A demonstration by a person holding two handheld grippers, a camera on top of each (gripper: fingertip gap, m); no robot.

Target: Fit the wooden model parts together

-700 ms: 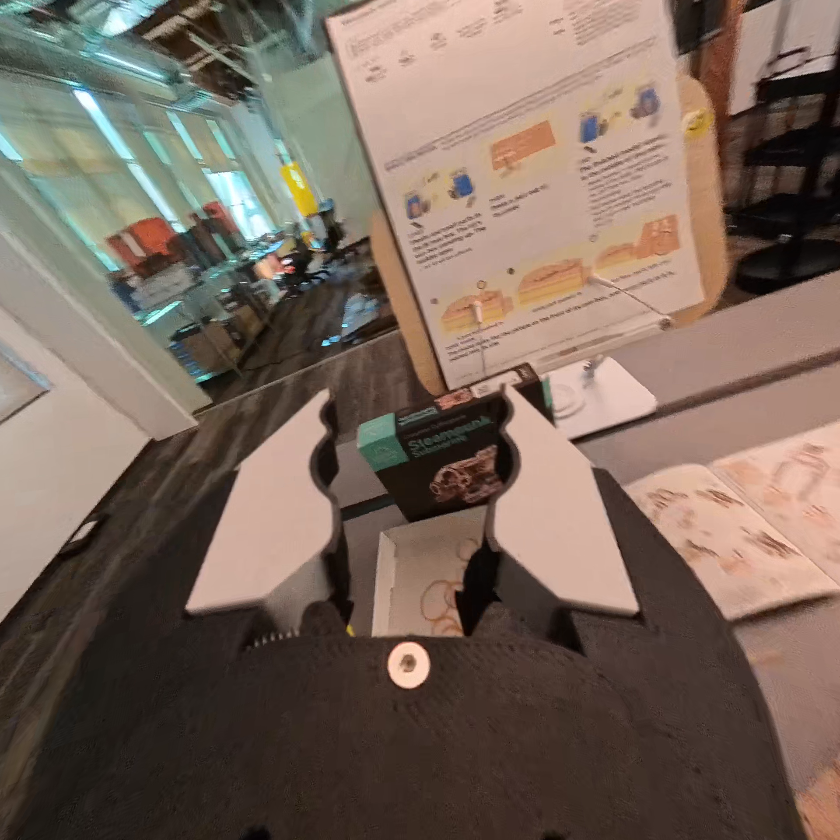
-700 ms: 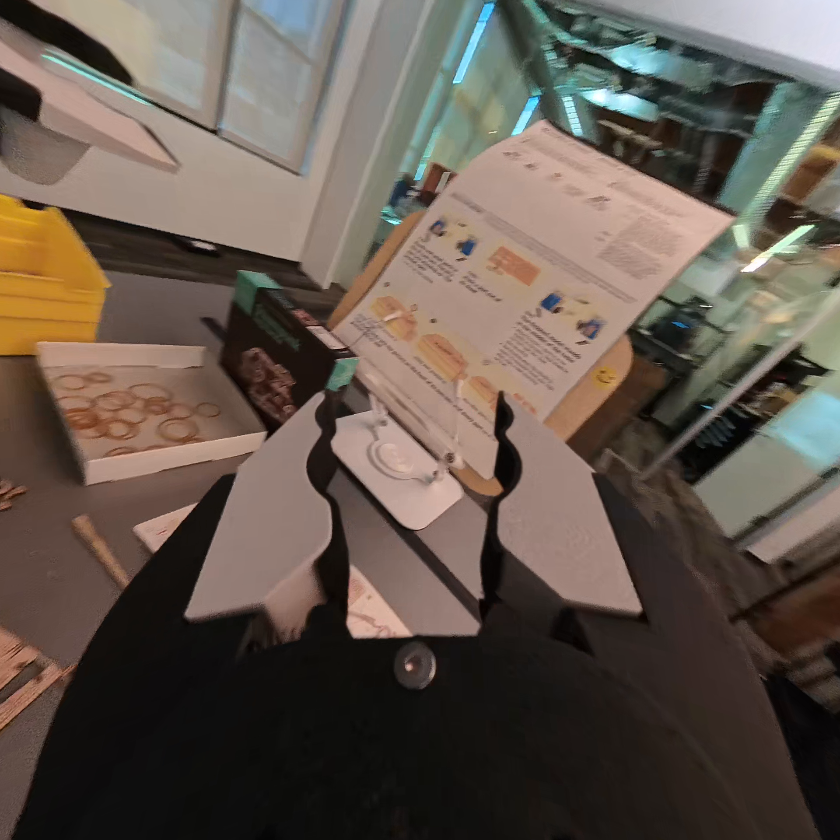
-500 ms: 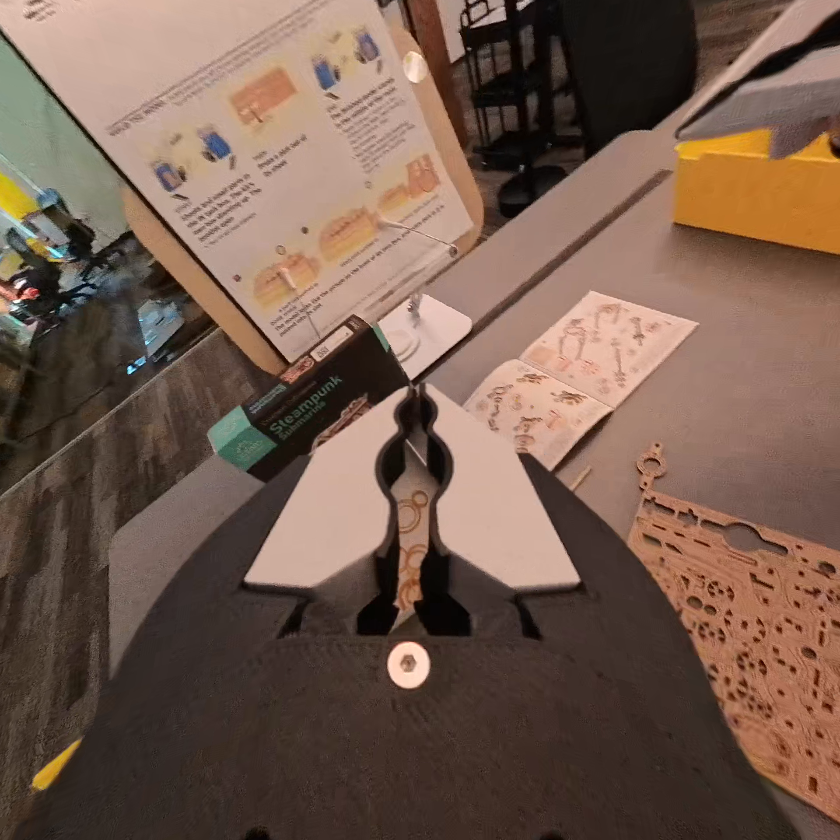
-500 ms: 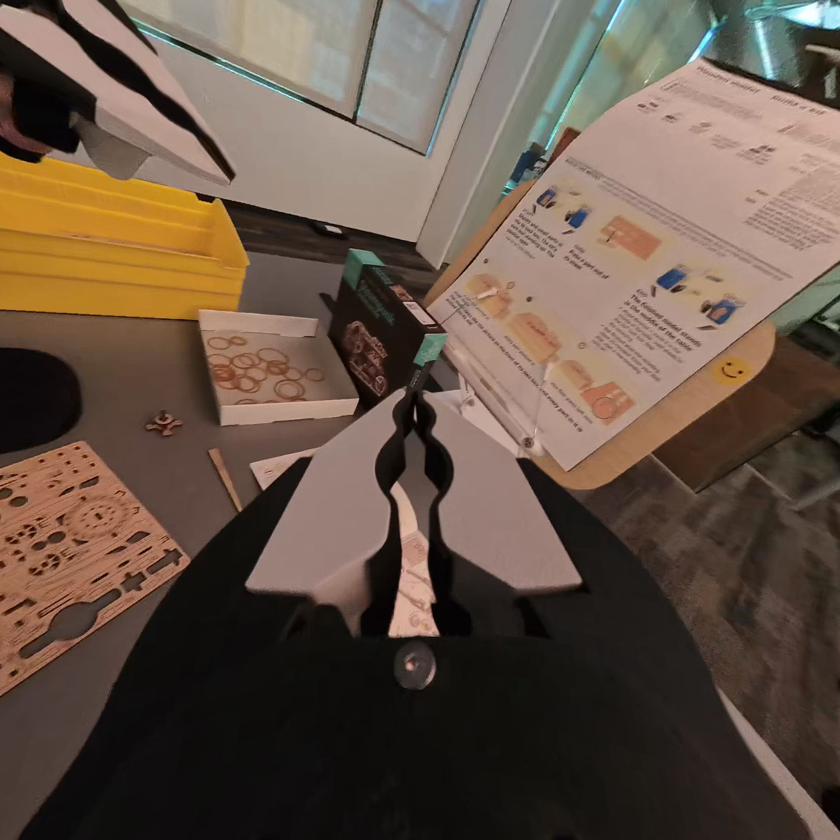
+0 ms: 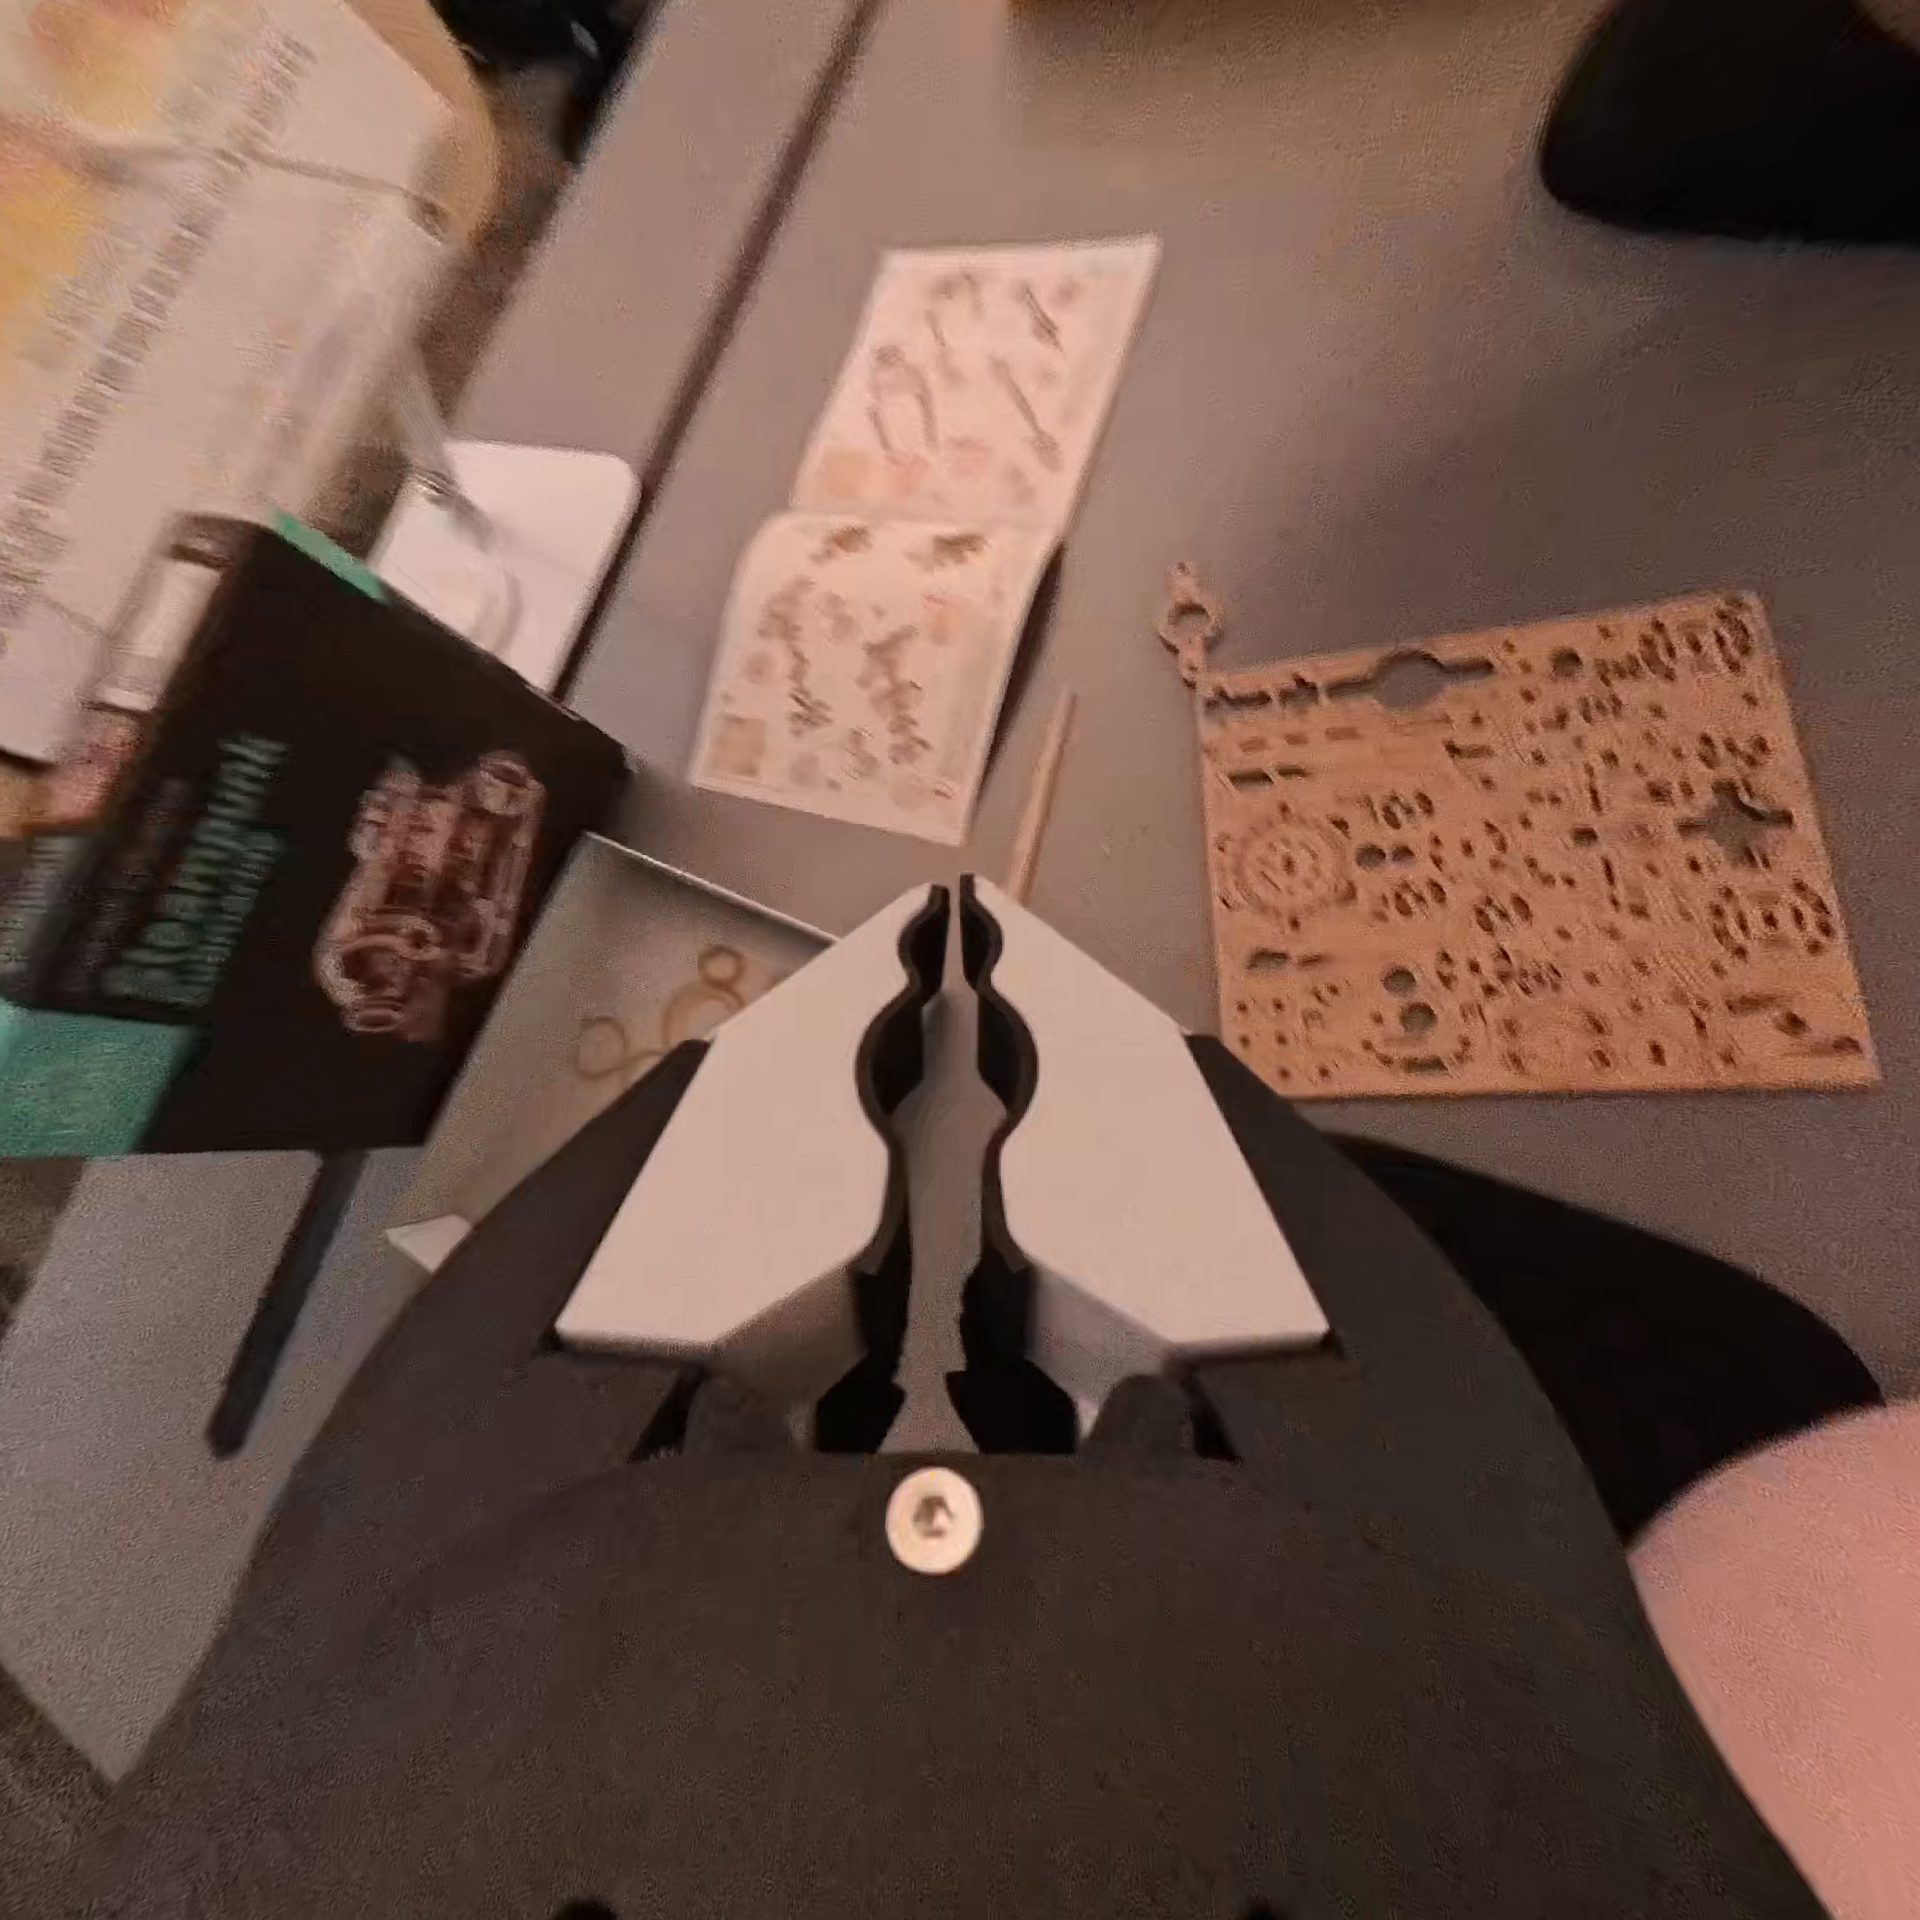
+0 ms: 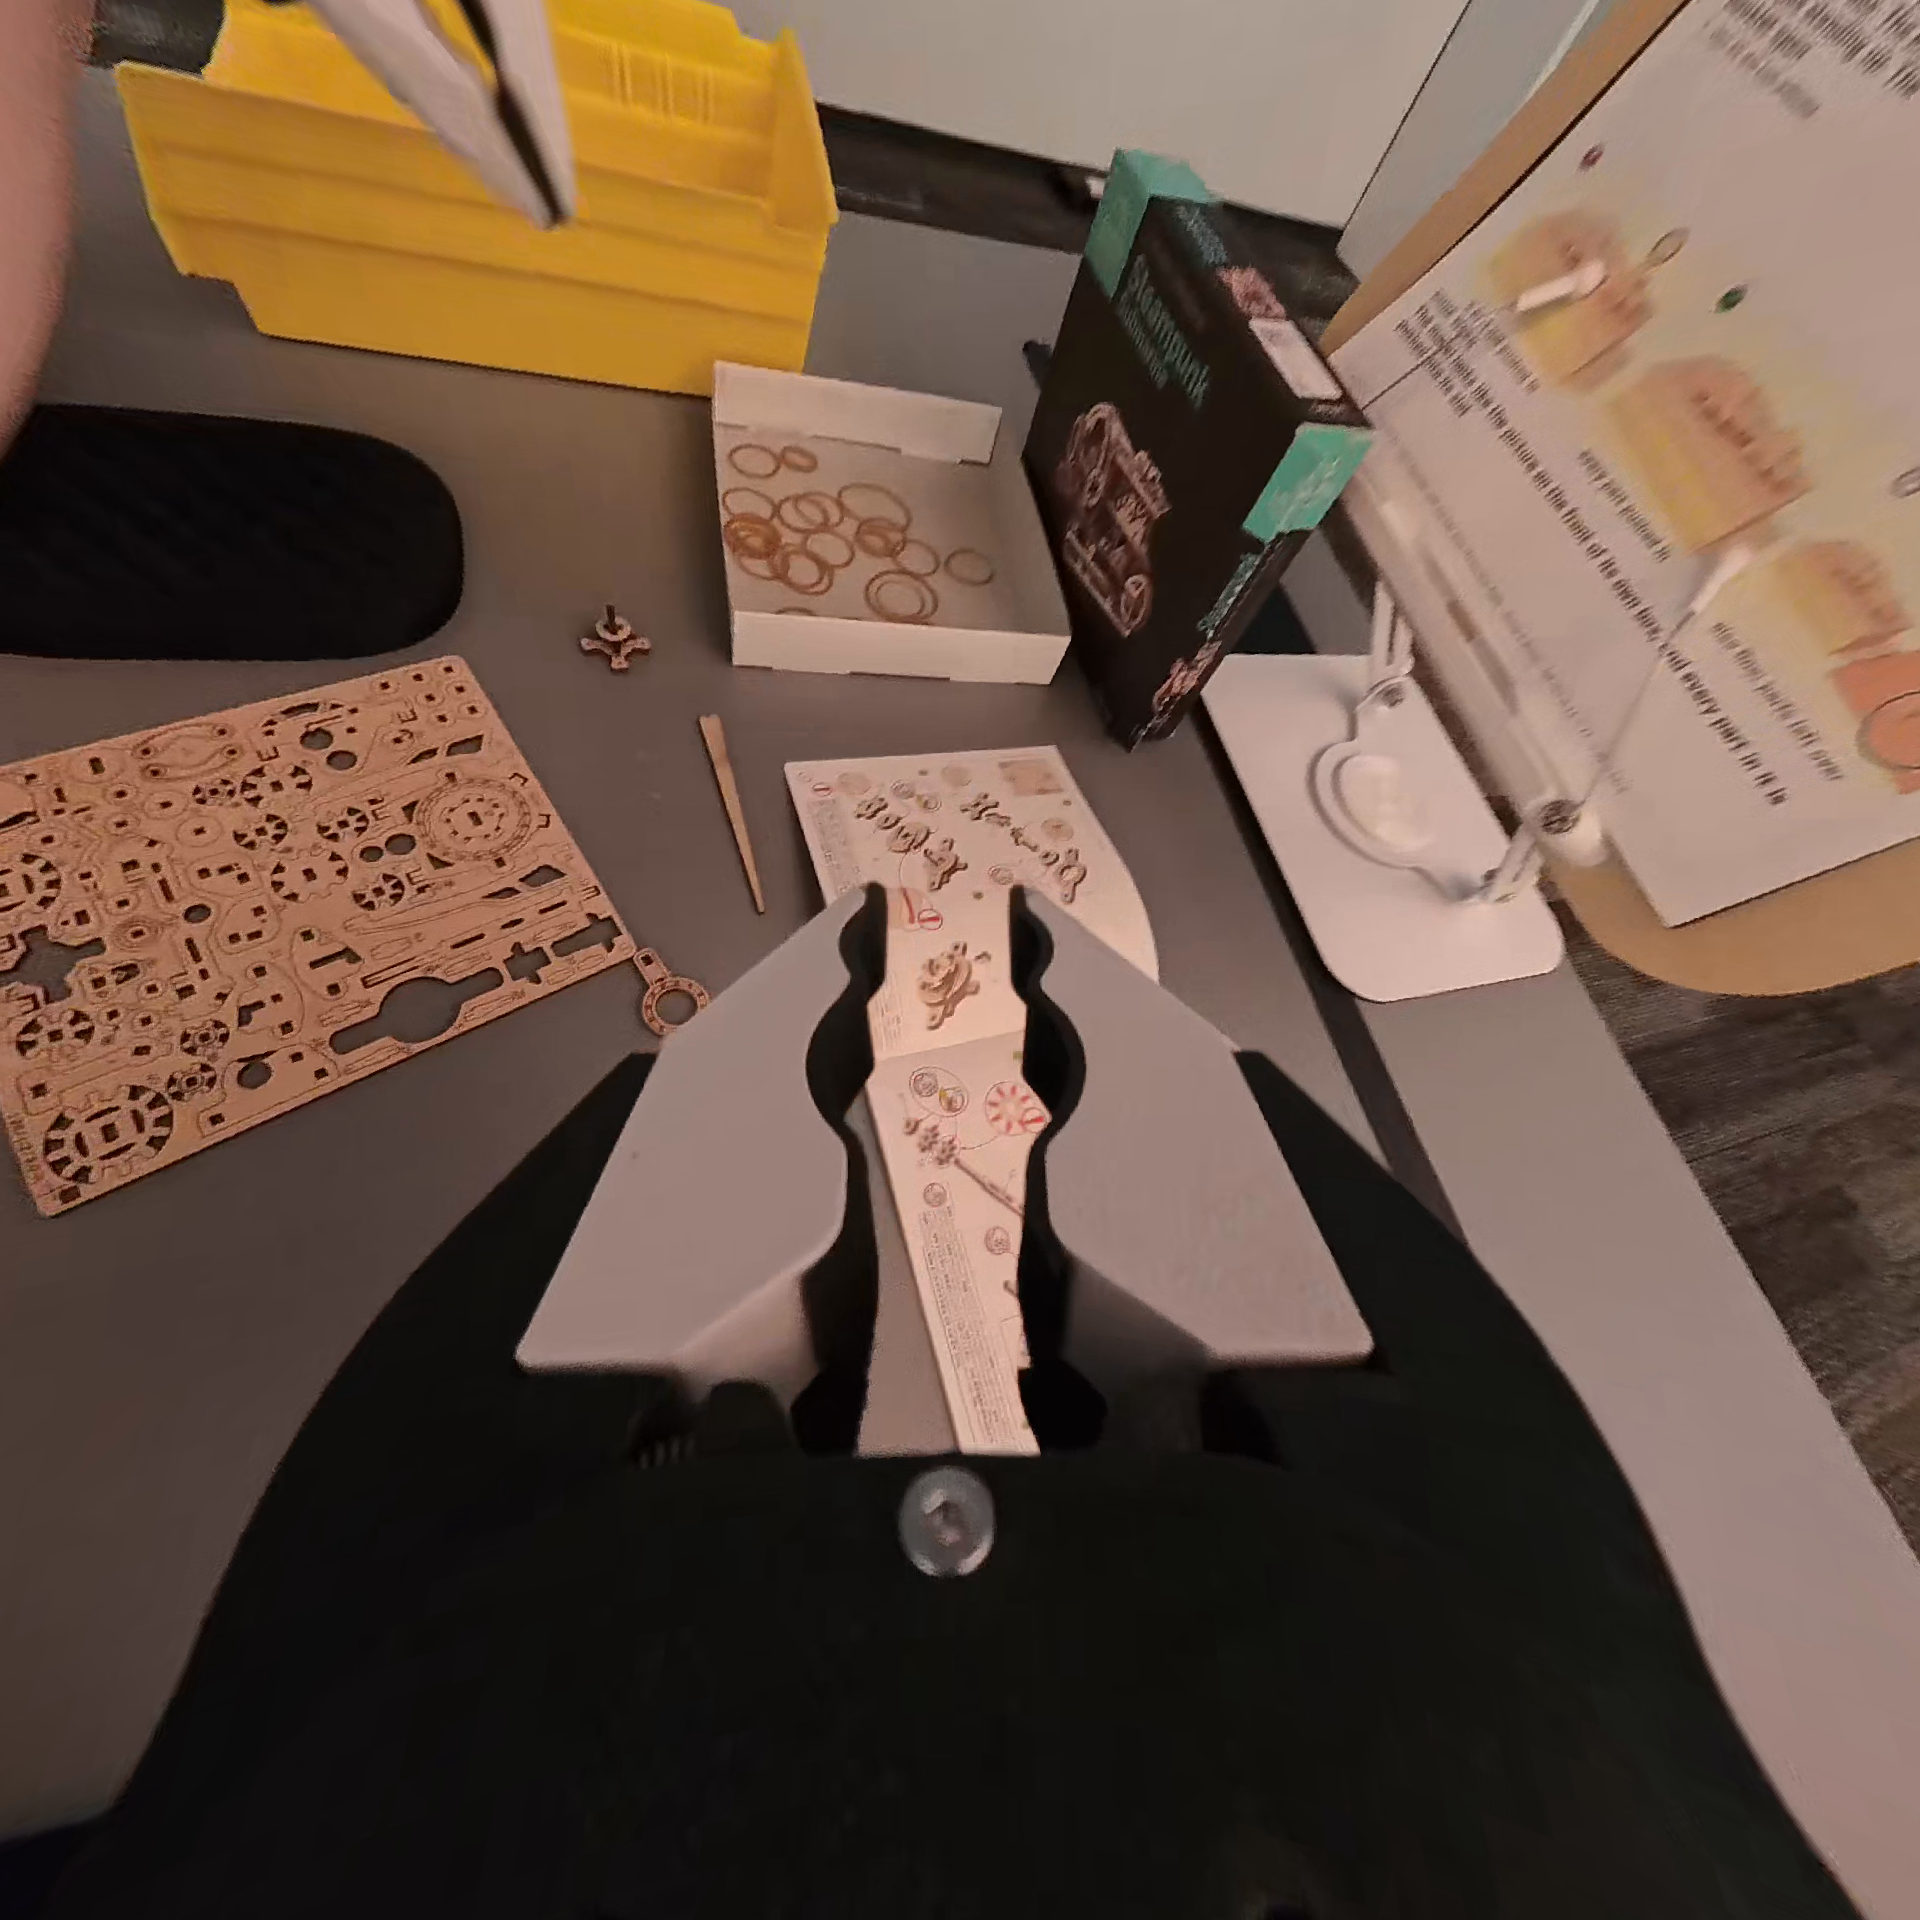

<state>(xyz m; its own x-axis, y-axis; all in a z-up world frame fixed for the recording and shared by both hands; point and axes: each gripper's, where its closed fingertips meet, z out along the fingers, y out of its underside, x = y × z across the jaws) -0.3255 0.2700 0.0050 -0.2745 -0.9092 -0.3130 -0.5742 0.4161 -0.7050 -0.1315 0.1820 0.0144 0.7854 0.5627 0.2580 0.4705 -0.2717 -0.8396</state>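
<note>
Wooden parts sheet (image 6: 281,914) is lying flat for picking, left of the booklet (image 6: 966,862), while the left gripper (image 5: 954,894) is hovering closed and empty, the right gripper (image 6: 945,904) slightly parted, holding nothing.

Flat tan wooden parts sheet (image 6: 281,914), holes punched out, lies on the table.

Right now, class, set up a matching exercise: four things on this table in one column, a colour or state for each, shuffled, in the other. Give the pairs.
Things:
1. storage bin
2. small open box
3. wooden parts sheet
4. left gripper

Descriptions:
A. shut, holding nothing
B. yellow
C. holds rubber bands
D. flat, full of cut-outs

Pairs: 1-B, 2-C, 3-D, 4-A
</note>
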